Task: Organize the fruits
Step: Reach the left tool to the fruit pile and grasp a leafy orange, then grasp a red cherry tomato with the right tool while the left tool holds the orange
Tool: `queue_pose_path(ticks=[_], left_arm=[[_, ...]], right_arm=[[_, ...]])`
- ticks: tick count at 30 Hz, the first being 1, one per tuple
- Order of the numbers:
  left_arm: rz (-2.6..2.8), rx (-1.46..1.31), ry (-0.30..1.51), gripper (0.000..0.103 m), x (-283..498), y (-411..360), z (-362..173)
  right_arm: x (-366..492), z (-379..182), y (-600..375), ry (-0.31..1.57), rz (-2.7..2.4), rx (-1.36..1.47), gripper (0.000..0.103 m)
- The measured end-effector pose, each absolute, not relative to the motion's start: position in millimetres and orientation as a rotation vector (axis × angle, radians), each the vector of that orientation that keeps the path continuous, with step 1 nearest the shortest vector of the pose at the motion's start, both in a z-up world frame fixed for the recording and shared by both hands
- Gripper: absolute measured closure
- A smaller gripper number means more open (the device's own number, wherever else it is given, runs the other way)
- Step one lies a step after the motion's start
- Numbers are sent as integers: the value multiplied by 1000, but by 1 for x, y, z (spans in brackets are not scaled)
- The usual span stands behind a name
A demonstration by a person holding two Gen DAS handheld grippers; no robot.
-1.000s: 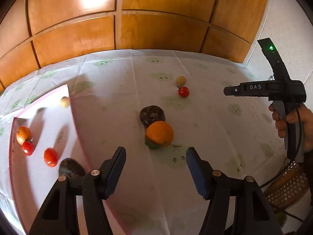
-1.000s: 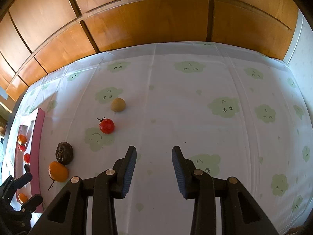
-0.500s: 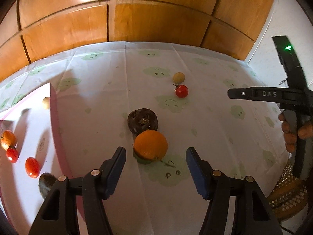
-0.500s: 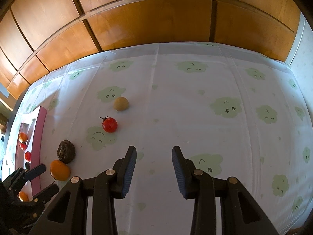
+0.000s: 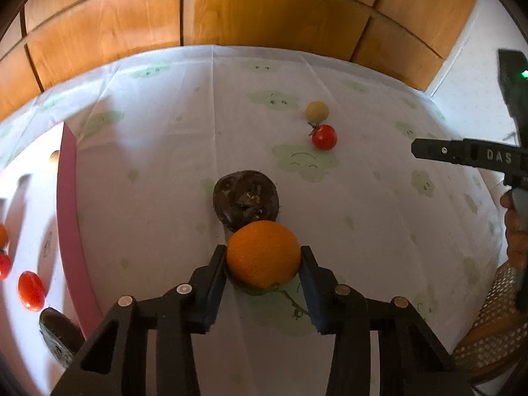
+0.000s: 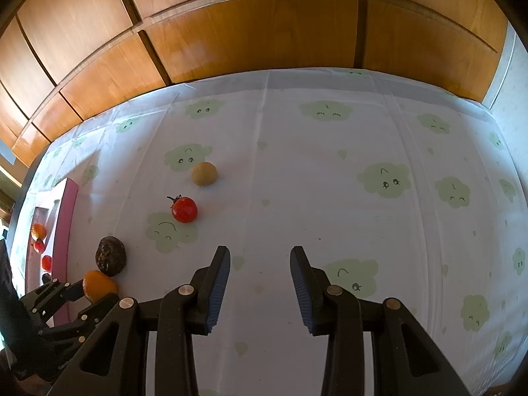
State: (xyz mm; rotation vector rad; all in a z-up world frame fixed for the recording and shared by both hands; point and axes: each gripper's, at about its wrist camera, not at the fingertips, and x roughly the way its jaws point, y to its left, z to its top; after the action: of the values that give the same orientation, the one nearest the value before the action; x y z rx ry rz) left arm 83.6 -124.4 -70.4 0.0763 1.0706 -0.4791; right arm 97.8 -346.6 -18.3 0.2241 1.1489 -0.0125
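Your left gripper (image 5: 264, 260) has dropped toward the cloth since a sec ago and its jaws are closing on the orange (image 5: 263, 254); both pads now sit against its sides. A moment back the jaws stood wide w/ the orange well ahead of them.

The orange is on the cloth, touching the dark fruit (image 5: 246, 200) just behind it, near the pink tray (image 5: 67, 217). Tray already has tomatoes + other fruit.

Your right gripper (image 6: 259, 274) hasn't moved: jaws narrow, nothing between them, hovering over bare cloth.

Meaning: pick looks nearly set, so next is prob. lift + carry to the tray. Tomato (image 5: 324, 137) and tan ball (image 5: 317, 111) are left, well apart from the tray.
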Motion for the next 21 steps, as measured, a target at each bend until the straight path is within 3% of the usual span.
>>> queue_pose_path(ticks=[21], left_arm=[[-516, 89, 1025, 61, 42, -118, -74]], right_arm=[[103, -22, -319, 1163, 128, 282, 65]])
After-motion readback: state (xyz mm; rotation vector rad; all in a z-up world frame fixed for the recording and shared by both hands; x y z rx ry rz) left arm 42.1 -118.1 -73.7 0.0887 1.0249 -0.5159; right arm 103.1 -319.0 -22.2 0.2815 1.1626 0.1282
